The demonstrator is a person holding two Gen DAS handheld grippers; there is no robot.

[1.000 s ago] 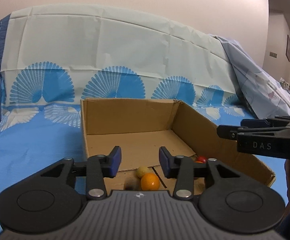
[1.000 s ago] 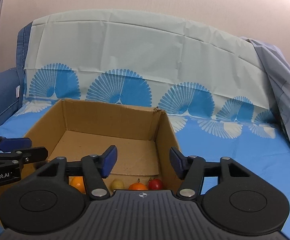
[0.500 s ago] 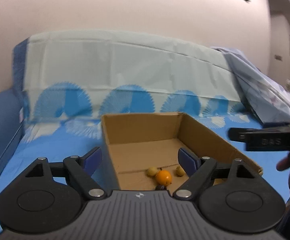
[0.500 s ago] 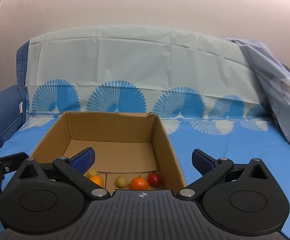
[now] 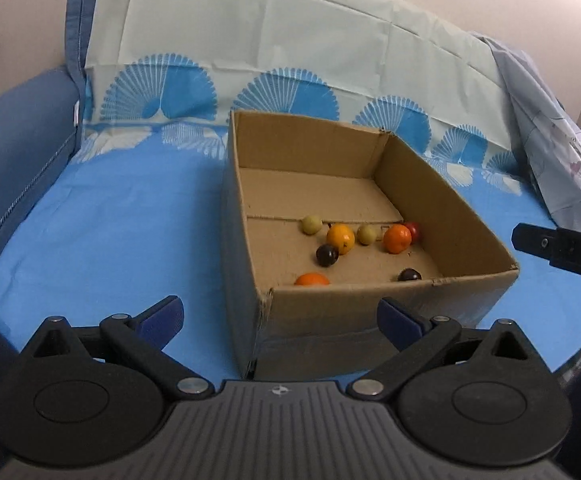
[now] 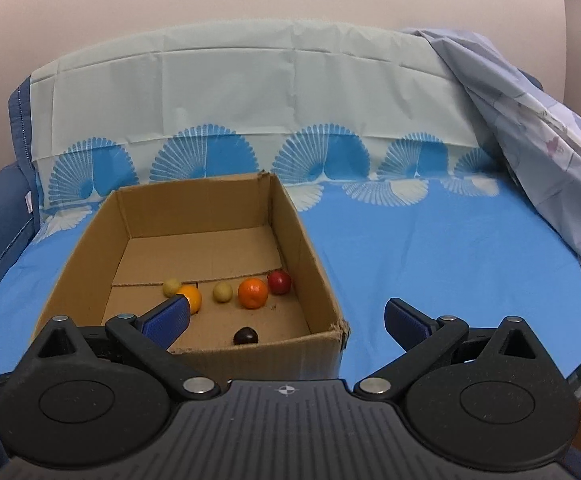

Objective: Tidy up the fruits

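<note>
An open cardboard box [image 5: 370, 312] stands on a blue sheet. It holds several small fruits: three oranges, one of them [image 5: 340, 238] mid-box, two yellow-green ones [image 5: 311, 224], two dark plums [image 5: 327, 255] and a red one [image 5: 413, 231]. My left gripper [image 5: 280, 316] is open and empty, in front of the box's near wall. My right gripper [image 6: 286, 320] is open and empty, above the box's near right corner [image 6: 340, 328]; the fruits show there too, such as an orange [image 6: 253, 293]. The right gripper's side [image 5: 562, 246] shows at the right edge of the left wrist view.
The blue sheet [image 6: 450, 264] covers a sofa seat; a pale patterned cloth [image 6: 250, 80] covers its backrest. A blue armrest [image 5: 10, 152] stands at the left. A crumpled light sheet [image 6: 550, 140] hangs at the right.
Both grippers have opened wide and pulled back and up from the box. More fruit inside the box is now in view.
</note>
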